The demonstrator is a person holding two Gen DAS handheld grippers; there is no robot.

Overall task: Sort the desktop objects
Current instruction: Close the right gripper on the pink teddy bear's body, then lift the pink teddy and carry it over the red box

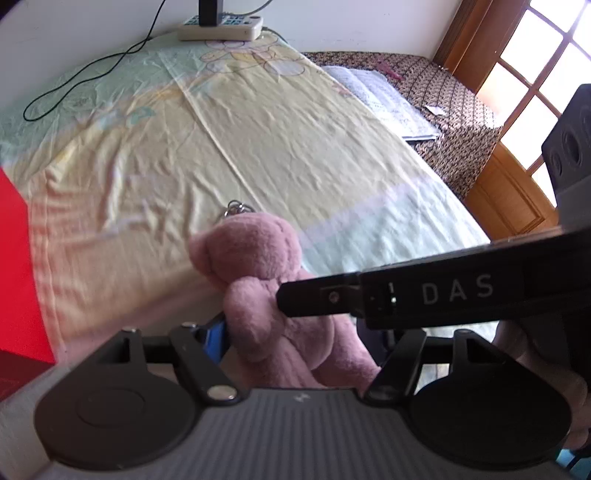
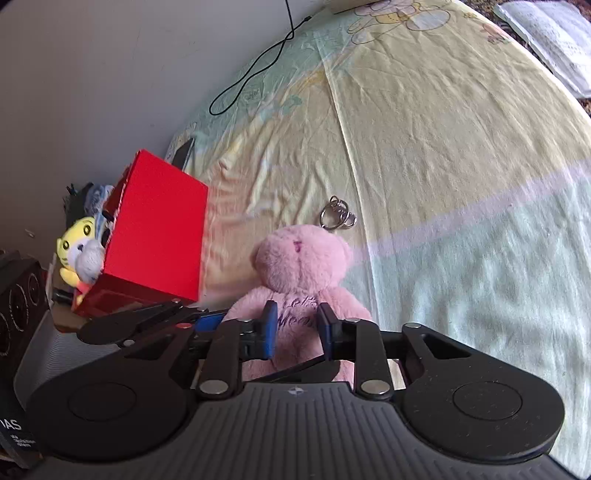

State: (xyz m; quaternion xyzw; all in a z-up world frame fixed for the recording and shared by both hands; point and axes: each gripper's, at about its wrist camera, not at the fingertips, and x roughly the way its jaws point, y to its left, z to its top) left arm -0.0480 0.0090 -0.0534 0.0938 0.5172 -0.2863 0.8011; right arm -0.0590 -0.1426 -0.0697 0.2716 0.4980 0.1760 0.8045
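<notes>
A pink plush bear (image 2: 301,266) with a metal keyring (image 2: 338,218) on its head lies on the yellow-green sheet. My right gripper (image 2: 295,330) is shut on the bear's body, its blue pads pressing into the back with purple lettering. In the left wrist view the bear (image 1: 258,280) sits between my left gripper's fingers (image 1: 216,338), only the left blue pad showing; the right gripper's black arm (image 1: 406,295) crosses in front. A red box (image 2: 155,232) stands left of the bear, with a yellow tiger plush (image 2: 75,245) and other plush toys inside.
A black cable (image 2: 258,62) loops over the sheet toward a white power strip (image 1: 221,26) at the wall. Open papers (image 1: 384,99) lie on a patterned couch beyond the sheet's right edge. A wooden door with windows (image 1: 524,85) stands at the far right.
</notes>
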